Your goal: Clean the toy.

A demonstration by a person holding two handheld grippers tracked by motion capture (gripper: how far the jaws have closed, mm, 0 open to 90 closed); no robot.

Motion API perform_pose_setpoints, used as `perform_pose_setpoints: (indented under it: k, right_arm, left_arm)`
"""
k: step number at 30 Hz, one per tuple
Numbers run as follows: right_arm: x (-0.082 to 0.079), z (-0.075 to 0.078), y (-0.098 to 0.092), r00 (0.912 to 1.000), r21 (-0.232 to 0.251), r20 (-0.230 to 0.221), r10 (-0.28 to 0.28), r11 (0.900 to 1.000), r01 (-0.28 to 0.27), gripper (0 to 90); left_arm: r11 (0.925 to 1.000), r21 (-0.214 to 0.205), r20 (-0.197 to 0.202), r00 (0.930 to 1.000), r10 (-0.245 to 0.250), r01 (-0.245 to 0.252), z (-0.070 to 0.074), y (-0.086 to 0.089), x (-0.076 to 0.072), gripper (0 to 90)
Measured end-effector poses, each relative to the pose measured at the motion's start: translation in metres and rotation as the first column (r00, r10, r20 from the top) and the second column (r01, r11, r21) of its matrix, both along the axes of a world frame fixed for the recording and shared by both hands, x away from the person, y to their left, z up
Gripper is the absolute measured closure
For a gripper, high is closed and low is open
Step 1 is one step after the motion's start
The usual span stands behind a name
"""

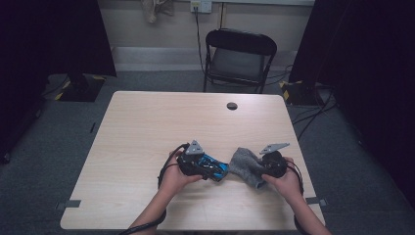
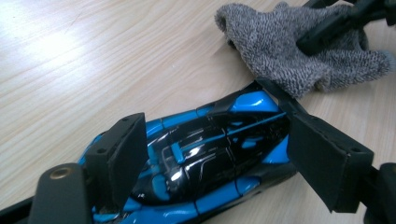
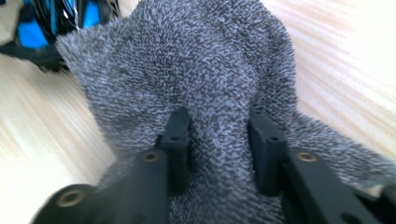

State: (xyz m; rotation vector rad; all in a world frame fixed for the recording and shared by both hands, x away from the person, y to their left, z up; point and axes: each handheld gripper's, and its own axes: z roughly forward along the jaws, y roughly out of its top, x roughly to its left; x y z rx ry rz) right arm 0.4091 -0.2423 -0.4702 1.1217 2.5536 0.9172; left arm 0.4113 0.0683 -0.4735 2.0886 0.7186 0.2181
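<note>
Two forearms enter at six o'clock in the high view, each hand carrying a gripper low over the pale wood-grain table [image 1: 147, 127]. Left gripper [image 2: 217, 156] has its jaws spread wide around a glossy blue-and-black toy car [image 2: 210, 149]; the left pad [image 2: 126, 154] sits against the car's flank, the right pad [image 2: 322, 158] just beside it at three o'clock. Right gripper [image 3: 222, 144] stands partly open, a fold of fuzzy grey sock [image 3: 196, 70] bunched between its fingers [image 3: 175, 140]; whether they pinch it I cannot tell. Sock and car lie close together on the near half of the table. A black folding chair [image 1: 240, 58] stands beyond, at twelve o'clock.
</note>
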Motion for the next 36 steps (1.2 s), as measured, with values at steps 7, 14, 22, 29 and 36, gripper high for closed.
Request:
perform_pose_setpoints:
  k: [7,14,22,29,36]
  right_arm:
    - [-0.002,0.0,-0.003,0.9997,-0.012,0.023,0.004,0.9999,-0.004,40.0]
    - [-0.002,0.011,0.002,0.9975,0.013,0.066,0.023,0.9996,-0.024,32.2]
    - [0.006,-0.004,0.025,0.9983,-0.013,0.044,0.038,0.9992,-0.037,35.3]
    - [0.005,-0.011,0.026,0.9988,-0.022,0.048,0.006,0.9997,-0.005,67.7]
    - [-0.005,-0.007,0.034,0.9965,-0.031,0.069,-0.046,0.9983,0.048,74.9]
  left_arm:
    - [0.9991,0.043,0.012,0.9999,-0.001,0.0,-0.01,-0.004,0.009,16.9]
    - [1.0,-0.001,0.016,0.9999,-0.003,0.003,-0.015,-0.004,0.01,12.9]
    - [0.9986,0.028,0.038,0.9982,-0.047,0.046,-0.016,-0.006,0.009,9.3]
    - [0.9987,0.042,0.034,0.999,-0.029,0.028,-0.016,-0.012,0.008,6.0]
    - [0.9996,0.018,0.06,0.9979,-0.025,0.024,-0.019,-0.01,0.005,8.1]
